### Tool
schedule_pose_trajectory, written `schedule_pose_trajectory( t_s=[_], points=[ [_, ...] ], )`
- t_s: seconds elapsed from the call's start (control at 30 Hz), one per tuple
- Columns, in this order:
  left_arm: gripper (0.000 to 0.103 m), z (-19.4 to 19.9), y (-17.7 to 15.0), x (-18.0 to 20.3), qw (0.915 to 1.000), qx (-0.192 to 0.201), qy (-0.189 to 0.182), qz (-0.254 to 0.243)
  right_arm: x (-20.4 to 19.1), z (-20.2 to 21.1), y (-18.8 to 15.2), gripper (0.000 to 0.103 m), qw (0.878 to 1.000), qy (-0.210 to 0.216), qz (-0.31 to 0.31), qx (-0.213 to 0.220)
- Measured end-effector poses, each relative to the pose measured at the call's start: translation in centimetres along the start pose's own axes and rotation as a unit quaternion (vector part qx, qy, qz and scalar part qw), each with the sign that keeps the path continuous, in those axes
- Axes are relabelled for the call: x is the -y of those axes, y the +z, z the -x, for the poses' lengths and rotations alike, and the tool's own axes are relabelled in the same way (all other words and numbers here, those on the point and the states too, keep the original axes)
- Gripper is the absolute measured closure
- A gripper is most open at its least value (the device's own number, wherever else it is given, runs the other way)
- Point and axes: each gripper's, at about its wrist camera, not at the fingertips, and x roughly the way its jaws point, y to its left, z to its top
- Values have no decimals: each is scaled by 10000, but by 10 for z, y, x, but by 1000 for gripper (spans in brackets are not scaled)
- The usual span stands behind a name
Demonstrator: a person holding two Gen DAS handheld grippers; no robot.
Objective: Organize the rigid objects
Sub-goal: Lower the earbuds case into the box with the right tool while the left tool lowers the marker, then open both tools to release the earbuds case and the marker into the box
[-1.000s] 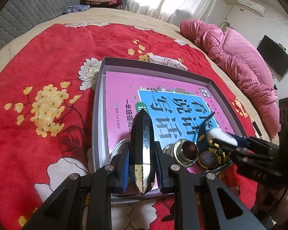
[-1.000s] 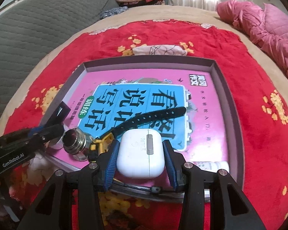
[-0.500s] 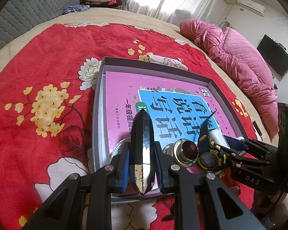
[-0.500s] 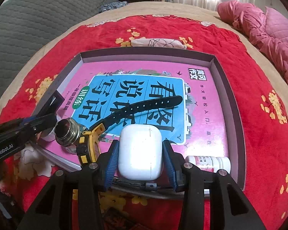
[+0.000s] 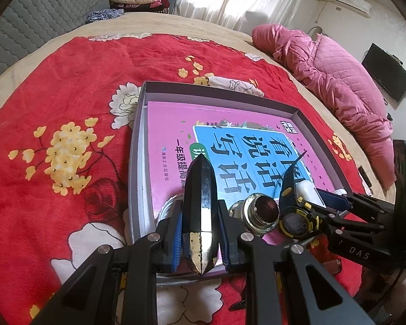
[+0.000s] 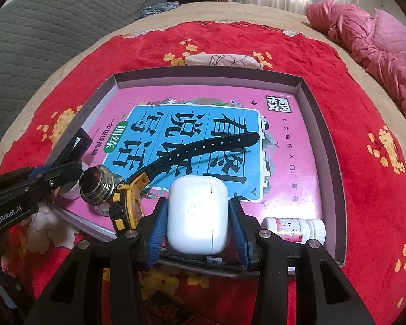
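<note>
- The left claw (image 5: 200, 233) is clenched on a dark crystal (image 5: 200, 211). The crystal's long axis runs along the fingers; its far tip points toward the far edge of the tray (image 5: 216, 89), its near tip back toward the camera.
- The crystal hangs over the tray's near-left corner, above the pink book (image 5: 170, 124) that lines the tray. I judge the tray to be its destination, so the drop lies straight below, not off to a side.
- The right claw (image 6: 197, 216) is grasping a white earbud case (image 6: 197, 211). The case's long axis also runs along the fingers, rounded end toward the far edge.
- The case sits over the tray's near edge, about midway along it, with the book just beyond.
- A watch (image 6: 176, 157) lies on the book between the two claws: its yellow body toward the near edge, its strap slanting toward the far-right corner.
- An open jar (image 6: 96, 187) lies just left of the watch body, close to the left claw's tip, its mouth tilted toward the near edge.
- A pill bottle (image 6: 295, 228) lies on its side in the near-right corner, just right of the right claw, its long axis along the near edge.
- The tray rests on a red floral bedspread (image 5: 67, 81).
- The left claw is nearer the jar; the right claw is nearer the bottle.
</note>
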Motion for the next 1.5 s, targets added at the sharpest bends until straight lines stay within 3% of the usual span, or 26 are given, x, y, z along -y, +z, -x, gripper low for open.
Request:
schedule_pose_trajectory(
  t_s=[1.5],
  points=[
    [80,-1,0,-1,10000,2,22,-16,2,28,-5,55,9996,178,-116,196]
  ],
)
